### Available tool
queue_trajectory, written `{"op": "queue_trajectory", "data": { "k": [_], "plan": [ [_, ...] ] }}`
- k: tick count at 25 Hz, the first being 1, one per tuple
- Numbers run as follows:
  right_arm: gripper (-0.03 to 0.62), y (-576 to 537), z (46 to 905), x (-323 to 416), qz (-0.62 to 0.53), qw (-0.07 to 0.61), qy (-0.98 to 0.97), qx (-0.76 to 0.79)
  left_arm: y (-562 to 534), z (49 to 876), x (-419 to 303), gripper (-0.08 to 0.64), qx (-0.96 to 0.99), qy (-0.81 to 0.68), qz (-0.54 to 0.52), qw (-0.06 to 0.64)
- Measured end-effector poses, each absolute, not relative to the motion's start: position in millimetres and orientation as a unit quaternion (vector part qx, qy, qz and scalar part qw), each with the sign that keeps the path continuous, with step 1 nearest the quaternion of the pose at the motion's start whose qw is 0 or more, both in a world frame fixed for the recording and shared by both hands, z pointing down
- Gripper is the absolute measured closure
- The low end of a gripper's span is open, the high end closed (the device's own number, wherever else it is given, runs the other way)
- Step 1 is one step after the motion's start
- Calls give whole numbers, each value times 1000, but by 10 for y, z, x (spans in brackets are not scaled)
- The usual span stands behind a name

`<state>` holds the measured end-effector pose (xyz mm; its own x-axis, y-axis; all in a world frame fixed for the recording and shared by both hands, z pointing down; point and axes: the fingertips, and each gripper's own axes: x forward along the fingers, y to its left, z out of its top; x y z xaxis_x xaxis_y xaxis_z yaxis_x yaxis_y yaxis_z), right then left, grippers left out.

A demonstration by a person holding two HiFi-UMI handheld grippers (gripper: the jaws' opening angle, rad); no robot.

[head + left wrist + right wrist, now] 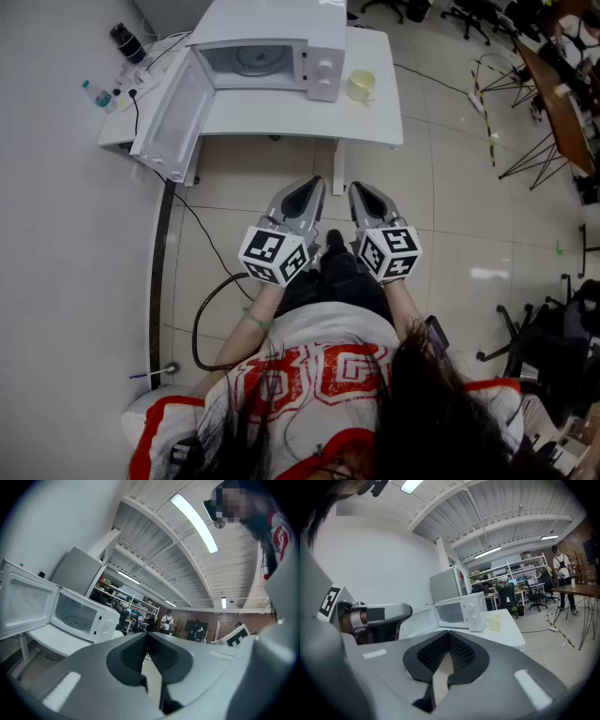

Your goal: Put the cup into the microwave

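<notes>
Showing the approach step: the white table (375, 117) bears the microwave (272, 47), its door (173, 117) swung open. The left gripper (314, 180) and right gripper (356, 186), jaws together and empty, hang well short. The yellow cup (361, 85) stands beside the microwave. The next move calls for opening one gripper. No writing is legible.

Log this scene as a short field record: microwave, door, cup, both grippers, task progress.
microwave: white, on the white table; cavity holds only its turntable
door: swung wide open, on the left in the head view
cup: pale yellow, upright on the table, just right of the microwave
left gripper: shut, empty, short of the table
right gripper: shut, empty, beside the left gripper
task progress: cup not yet picked up
</notes>
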<state>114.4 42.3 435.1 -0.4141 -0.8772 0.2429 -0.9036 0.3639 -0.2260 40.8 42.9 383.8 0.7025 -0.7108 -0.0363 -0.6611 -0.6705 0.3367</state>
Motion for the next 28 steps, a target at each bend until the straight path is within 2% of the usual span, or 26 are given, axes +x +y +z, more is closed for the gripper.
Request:
{"op": "queue_trajectory", "data": {
  "k": [28],
  "plan": [
    [580,318,4422,1303,184,43,-808,558,392,3927,521,560,915,-361,-66,168]
  ]
}}
